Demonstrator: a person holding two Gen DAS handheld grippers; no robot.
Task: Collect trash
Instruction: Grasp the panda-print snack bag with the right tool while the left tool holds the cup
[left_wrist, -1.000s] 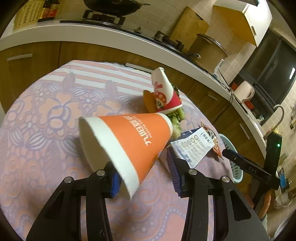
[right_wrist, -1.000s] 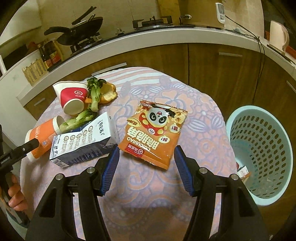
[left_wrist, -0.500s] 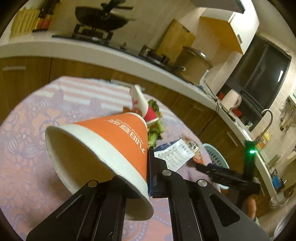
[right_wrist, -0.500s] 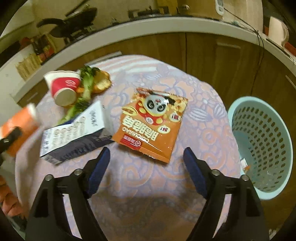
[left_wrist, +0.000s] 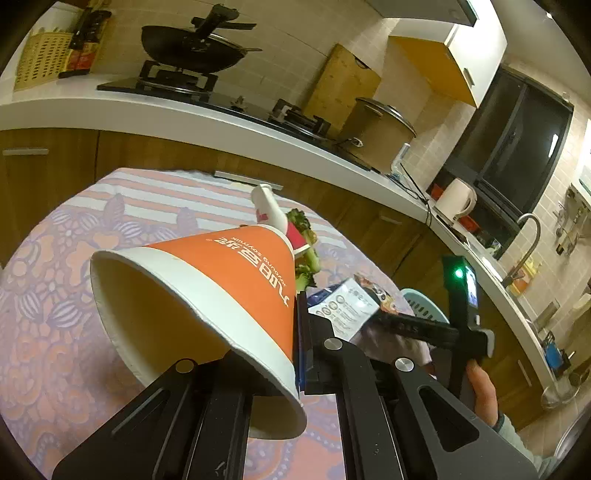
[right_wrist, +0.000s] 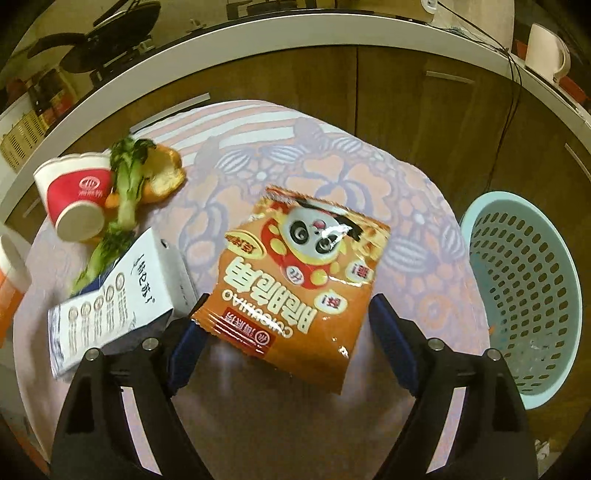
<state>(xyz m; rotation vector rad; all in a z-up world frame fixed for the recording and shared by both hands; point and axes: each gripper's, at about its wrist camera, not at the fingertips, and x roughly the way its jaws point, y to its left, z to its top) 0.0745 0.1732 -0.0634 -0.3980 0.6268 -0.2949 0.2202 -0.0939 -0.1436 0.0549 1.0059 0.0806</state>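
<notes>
My left gripper (left_wrist: 292, 332) is shut on the rim wall of an orange paper cup (left_wrist: 229, 280), held tilted above the flowered tablecloth (left_wrist: 55, 295) with its mouth toward the camera. One finger is hidden inside the cup. The cup also shows at the left edge of the right wrist view as an orange cup (right_wrist: 7, 284). My right gripper (right_wrist: 288, 343) points down over an orange panda snack bag (right_wrist: 299, 273) lying flat. Its jaws are closing, with the bag's near edge between them and the pads clear of it.
A white and blue carton (right_wrist: 122, 291), leafy greens (right_wrist: 123, 206), a piece of peel (right_wrist: 164, 177) and a red paper cup (right_wrist: 74, 195) lie at the left. A pale blue basket (right_wrist: 532, 295) stands off the table's right edge. Kitchen counter behind.
The left jaws closed on the orange cup's rim and raised it off the cloth. The right gripper spread wider and came down closer over the snack bag.
</notes>
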